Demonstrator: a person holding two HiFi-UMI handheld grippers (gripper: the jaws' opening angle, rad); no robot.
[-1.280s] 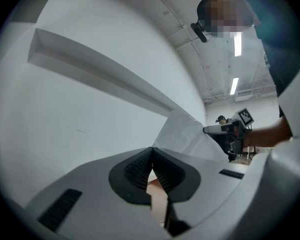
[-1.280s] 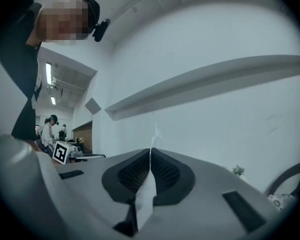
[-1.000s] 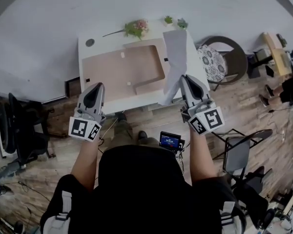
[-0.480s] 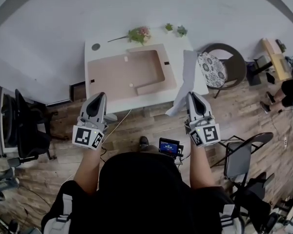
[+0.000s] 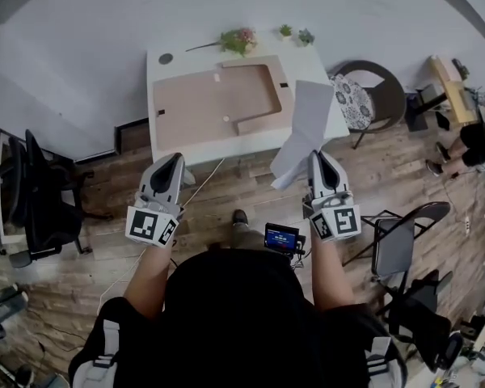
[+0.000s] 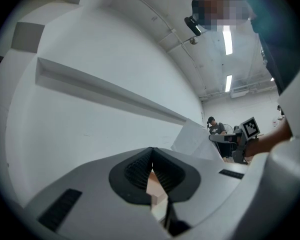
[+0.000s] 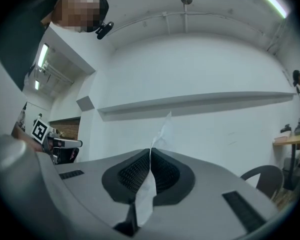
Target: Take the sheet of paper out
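In the head view my right gripper (image 5: pixel 316 159) is shut on the near corner of a white sheet of paper (image 5: pixel 304 124). The sheet stands up from the jaws, off the front right corner of the white table (image 5: pixel 171 150). A flat tan cover (image 5: pixel 210 103) lies on that table. The right gripper view shows the paper (image 7: pixel 162 130) pinched between the ribbed pads of the right gripper (image 7: pixel 150 157). My left gripper (image 5: pixel 170 165) hangs over the floor short of the table's front edge. Its pads (image 6: pixel 138 170) meet at the tip with nothing held.
Small plants and flowers (image 5: pixel 238 39) line the table's far edge by the wall. To the right are a round chair with a patterned cushion (image 5: pixel 352 102) and a folding chair (image 5: pixel 396 253). A black office chair (image 5: pixel 40 208) stands at left. A small screen device (image 5: pixel 281 236) sits near my waist.
Both grippers have drawn back from the table toward me. The paper has come away with the right gripper, from over the table's right side to off its front right corner.
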